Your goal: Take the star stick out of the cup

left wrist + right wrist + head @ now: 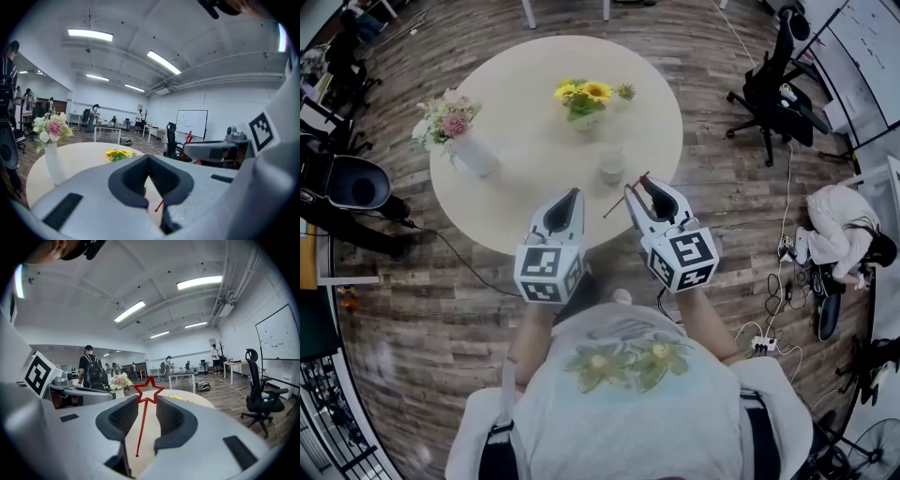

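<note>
My right gripper [644,185] hangs over the near edge of the round table [516,197] and is shut on the red star stick [625,196]. The stick is clear of the pale cup [611,165], which stands upright just beyond the jaws. In the right gripper view the stick [143,427] runs between the jaws of the right gripper [148,398], and its star head sits at their tips. My left gripper [572,195] is shut and empty, to the left of the right one. Through the narrow gap in the left gripper [149,158], a bit of the red stick [159,205] shows.
A white vase of pink flowers [455,131] stands at the table's left and a pot of sunflowers [585,99] at its far side. A black office chair [773,98] is at the right. A person [839,230] sits on the floor among cables and a power strip [759,345].
</note>
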Demonstrator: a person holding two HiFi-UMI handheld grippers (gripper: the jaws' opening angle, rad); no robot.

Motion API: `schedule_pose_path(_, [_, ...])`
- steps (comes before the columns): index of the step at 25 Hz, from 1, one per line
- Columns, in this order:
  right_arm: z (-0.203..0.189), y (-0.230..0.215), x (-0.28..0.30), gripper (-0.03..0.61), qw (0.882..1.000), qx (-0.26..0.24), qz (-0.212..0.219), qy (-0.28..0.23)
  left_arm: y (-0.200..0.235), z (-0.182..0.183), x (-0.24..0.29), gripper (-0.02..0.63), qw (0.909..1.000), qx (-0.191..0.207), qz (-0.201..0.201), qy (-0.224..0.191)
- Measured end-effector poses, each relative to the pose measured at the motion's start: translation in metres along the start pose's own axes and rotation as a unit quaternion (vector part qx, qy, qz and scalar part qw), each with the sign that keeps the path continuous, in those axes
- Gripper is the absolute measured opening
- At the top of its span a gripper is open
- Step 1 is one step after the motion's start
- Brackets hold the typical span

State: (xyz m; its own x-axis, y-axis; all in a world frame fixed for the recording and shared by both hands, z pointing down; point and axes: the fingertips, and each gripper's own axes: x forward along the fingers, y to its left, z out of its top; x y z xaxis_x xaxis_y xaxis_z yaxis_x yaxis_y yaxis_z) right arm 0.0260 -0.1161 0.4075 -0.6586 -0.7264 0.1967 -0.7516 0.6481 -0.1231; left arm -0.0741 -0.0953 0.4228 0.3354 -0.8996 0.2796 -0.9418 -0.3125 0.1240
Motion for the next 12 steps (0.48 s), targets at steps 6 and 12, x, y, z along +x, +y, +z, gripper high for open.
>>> schedule_pose_path(6, [0.0003, 0.0076, -0.0024, 0.13, 1.0, -0.008, 0.01, 0.003, -0.003, 0.0022, -0.0013, 0.002, 1.0, 0.003, -0.001, -0.001])
schedule_pose_path(12, [0.0026, 0.0111, -0.0038, 0.13, 1.0, -0.017, 0.016, 0.003, -0.0045, 0.0023, -0.0024, 0.002, 1.0, 0.005, -0.003, -0.001])
